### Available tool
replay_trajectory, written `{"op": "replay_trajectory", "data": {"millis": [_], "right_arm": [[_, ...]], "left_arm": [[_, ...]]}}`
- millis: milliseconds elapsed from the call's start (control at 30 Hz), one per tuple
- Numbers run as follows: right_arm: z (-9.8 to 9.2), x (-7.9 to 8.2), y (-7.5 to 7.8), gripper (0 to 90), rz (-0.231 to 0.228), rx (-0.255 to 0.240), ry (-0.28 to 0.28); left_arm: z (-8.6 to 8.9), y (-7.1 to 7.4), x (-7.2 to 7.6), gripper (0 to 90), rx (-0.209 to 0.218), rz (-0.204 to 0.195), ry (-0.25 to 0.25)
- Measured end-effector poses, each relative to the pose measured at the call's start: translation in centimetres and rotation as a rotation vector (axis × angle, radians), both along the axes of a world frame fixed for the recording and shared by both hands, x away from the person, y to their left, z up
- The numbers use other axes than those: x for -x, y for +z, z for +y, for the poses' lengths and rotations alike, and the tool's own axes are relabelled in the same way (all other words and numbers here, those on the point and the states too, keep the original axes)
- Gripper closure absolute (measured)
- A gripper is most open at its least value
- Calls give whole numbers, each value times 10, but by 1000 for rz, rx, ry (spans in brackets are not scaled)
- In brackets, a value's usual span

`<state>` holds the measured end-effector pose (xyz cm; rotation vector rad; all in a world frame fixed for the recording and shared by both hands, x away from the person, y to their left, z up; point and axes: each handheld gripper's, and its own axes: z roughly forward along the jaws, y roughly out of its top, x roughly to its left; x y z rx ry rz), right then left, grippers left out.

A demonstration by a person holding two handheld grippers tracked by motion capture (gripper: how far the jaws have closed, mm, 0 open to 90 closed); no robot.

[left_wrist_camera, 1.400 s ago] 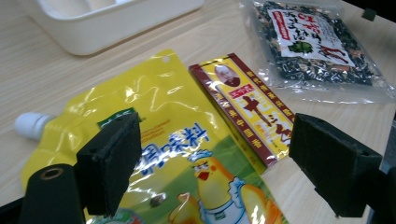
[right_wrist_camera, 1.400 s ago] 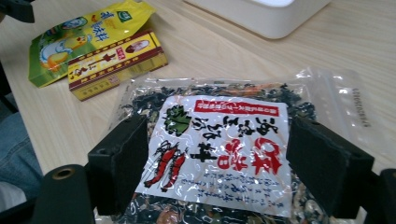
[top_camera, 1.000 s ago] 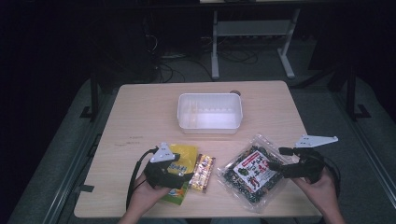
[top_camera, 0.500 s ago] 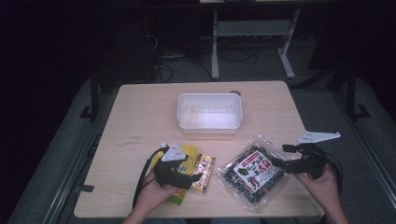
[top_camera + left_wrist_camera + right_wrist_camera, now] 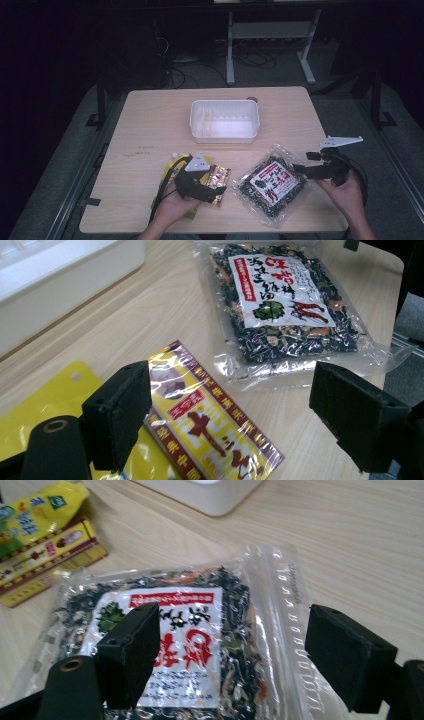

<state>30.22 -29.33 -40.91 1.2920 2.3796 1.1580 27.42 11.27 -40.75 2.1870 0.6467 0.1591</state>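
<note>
Moving in over the past second, the left tool [image 5: 216, 191] now hangs low above the red-and-yellow snack packet [image 5: 218, 184], having slid a little toward the person's right across the yellow pouch [image 5: 186, 162]. Its 2 black pads stand wide apart, released, with the packet lying flat on the bench [image 5: 150, 130] between and below them in the left gripper view; whether a pad touches the wrapper cannot be told. The right tool [image 5: 300, 170] has drifted slightly toward the clear bag of dried seaweed mix [image 5: 272, 187] and points at that bag's right edge, jaws likewise spread and gripping nothing. In the right gripper view the bag's sealed clear margin sits between the 2 pads, the white label with red lettering under the left one. The seaweed bag lies near the bench's front edge, just right of the snack packet, the 2 close but apart. The snack packet partly overlaps the yellow pouch at front centre-left. A white plastic bin [image 5: 225, 120] stands at the middle of the bench, well behind all 3 packages.
</note>
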Motion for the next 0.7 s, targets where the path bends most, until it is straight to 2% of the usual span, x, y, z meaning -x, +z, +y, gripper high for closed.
{"op": "replay_trajectory", "data": {"millis": [200,400,600,633,700], "right_arm": [[-9,-2,-7,230,36,31,-34],[-24,1,-13,301,74,65,-82],[-43,5,-21,372,140,67,-149],[-49,5,-25,373,166,65,-172],[-50,5,-27,375,175,65,-179]], "left_arm": [[-19,0,-2,169,-15,5,-25],[-39,-5,-5,200,-38,19,-53],[-60,-14,-10,270,-86,50,-72],[-64,-16,-11,272,-93,55,-70],[-69,-18,-12,272,-100,66,-72]]}}
